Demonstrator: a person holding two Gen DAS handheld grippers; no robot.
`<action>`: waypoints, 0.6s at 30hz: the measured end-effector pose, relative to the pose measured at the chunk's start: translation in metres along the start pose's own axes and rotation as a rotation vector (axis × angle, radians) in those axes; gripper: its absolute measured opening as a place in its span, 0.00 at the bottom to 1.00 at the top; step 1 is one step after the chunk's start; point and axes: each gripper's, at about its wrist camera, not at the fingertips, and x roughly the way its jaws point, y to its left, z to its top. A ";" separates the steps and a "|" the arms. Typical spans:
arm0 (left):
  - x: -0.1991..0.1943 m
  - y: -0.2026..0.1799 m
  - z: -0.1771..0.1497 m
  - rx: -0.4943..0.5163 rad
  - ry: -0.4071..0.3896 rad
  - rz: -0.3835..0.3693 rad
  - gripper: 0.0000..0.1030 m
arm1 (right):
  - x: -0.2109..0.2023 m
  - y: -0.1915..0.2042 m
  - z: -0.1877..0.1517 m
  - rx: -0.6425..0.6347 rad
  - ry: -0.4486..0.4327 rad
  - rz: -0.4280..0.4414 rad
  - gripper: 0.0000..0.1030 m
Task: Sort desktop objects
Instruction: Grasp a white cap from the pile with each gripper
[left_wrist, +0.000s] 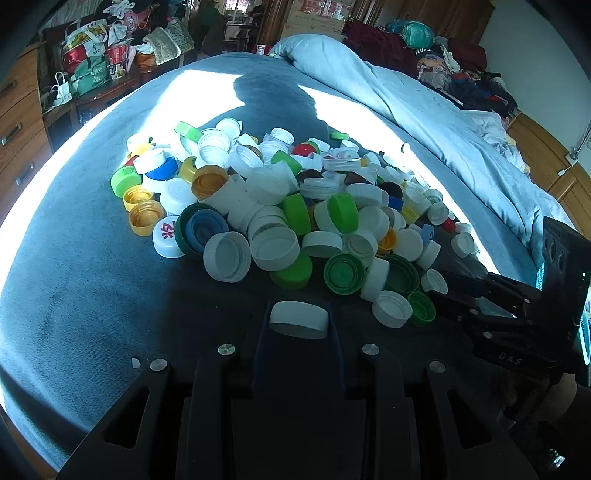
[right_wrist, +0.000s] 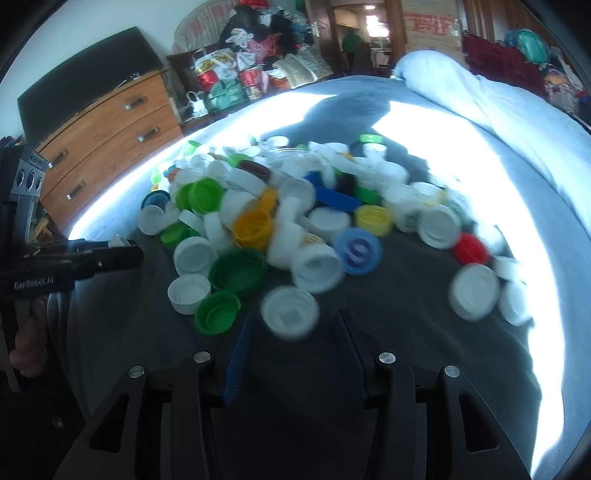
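A heap of plastic bottle caps (left_wrist: 280, 199), mostly white with green, yellow, blue and red ones, lies on a grey-blue blanket (left_wrist: 81, 280). My left gripper (left_wrist: 299, 314) is shut on a white cap (left_wrist: 299, 322) just in front of the heap. In the right wrist view the left gripper (right_wrist: 125, 249) shows at the left with a bit of white at its tip. My right gripper (right_wrist: 293, 321) stands at the heap's near edge. A blurred white cap (right_wrist: 290, 314) lies open side up between its fingertips, with a gap on each side. The right gripper (left_wrist: 443, 288) also shows in the left wrist view.
A light blue duvet (left_wrist: 424, 122) is bunched along the right of the bed. A wooden dresser (right_wrist: 107, 147) and bags of clutter (left_wrist: 96, 55) stand beyond the far edge. Loose caps (right_wrist: 474, 295) lie to the right of the heap. A hand (right_wrist: 26, 347) grips the left tool.
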 end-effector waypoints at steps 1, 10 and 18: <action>0.000 -0.001 0.000 0.001 -0.001 0.000 0.24 | 0.002 0.001 0.000 0.003 0.007 -0.015 0.38; -0.016 -0.034 0.012 0.072 -0.030 0.101 0.24 | -0.072 -0.018 -0.004 0.165 -0.055 -0.144 0.31; -0.042 -0.112 0.043 0.221 -0.103 0.187 0.24 | -0.194 -0.046 -0.002 0.213 -0.203 -0.293 0.31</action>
